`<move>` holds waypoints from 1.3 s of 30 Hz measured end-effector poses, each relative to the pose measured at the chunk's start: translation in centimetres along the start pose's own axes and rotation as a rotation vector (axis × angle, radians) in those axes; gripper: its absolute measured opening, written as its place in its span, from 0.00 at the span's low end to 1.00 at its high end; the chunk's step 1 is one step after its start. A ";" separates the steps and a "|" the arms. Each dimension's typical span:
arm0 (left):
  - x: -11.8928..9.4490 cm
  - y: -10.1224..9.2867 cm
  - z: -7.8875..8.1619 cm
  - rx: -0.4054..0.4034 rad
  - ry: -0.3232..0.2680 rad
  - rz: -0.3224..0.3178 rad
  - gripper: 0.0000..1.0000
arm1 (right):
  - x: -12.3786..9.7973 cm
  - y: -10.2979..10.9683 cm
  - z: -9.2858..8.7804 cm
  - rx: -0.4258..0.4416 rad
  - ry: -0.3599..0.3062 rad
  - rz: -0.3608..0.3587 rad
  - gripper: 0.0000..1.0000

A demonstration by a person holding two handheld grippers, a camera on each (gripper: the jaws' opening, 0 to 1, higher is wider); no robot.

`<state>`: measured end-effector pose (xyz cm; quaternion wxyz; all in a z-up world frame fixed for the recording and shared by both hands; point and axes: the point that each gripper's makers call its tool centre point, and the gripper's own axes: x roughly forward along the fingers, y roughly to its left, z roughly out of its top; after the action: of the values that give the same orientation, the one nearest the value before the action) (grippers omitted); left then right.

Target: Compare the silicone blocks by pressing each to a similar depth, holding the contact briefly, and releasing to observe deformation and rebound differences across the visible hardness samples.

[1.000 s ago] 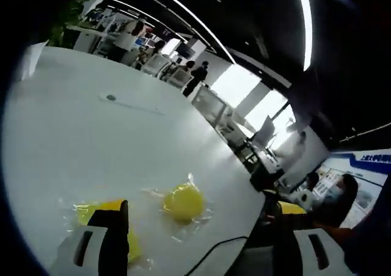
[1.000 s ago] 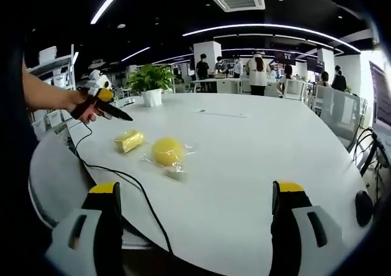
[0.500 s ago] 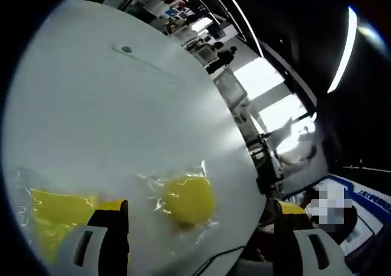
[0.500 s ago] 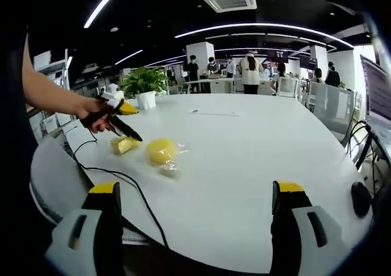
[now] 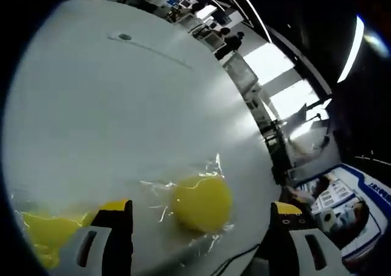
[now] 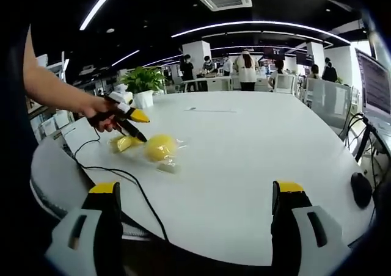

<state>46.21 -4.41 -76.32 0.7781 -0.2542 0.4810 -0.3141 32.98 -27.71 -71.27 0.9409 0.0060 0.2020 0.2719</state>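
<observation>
Two yellow silicone blocks in clear wrap lie on the white table (image 6: 244,141). The round block (image 5: 201,203) (image 6: 160,148) sits just ahead of my left gripper (image 5: 198,245), between its wide-open jaws. The second block (image 5: 46,233) (image 6: 121,143) lies to its left, partly behind the left jaw. In the right gripper view a hand holds the left gripper (image 6: 140,126) just over the blocks, tips pointing down beside the round one. Whether it touches I cannot tell. My right gripper (image 6: 198,227) stands open near the table's front edge, well short of the blocks, holding nothing.
A black cable (image 6: 131,187) trails from the left gripper across the table and over the near edge. A potted plant (image 6: 143,80) stands at the back left. A dark round object (image 6: 361,190) lies off the table's right edge. People and desks fill the background.
The left gripper has come down and moved right, closer to the round block, which now lies between its jaws. The right gripper has hardly moved.
</observation>
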 end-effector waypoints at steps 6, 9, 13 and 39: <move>0.9 -0.6 -0.5 0.011 0.019 0.006 0.92 | 0.1 0.1 0.0 0.007 -0.003 -0.001 0.97; 1.1 -0.3 0.1 -0.012 0.005 0.026 0.89 | 0.2 0.5 0.0 0.004 -0.001 0.003 0.97; 1.2 -0.2 0.0 -0.009 0.008 0.031 0.82 | 0.1 0.7 0.0 0.010 -0.003 0.001 0.97; 1.9 2.2 -0.8 -0.002 0.020 0.170 0.33 | -0.2 0.5 -1.2 0.029 0.026 -0.008 0.97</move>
<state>46.64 -4.44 -79.31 0.7968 -0.2099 0.5090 -0.2490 32.10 -27.47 -72.19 0.9390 0.0153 0.2183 0.2654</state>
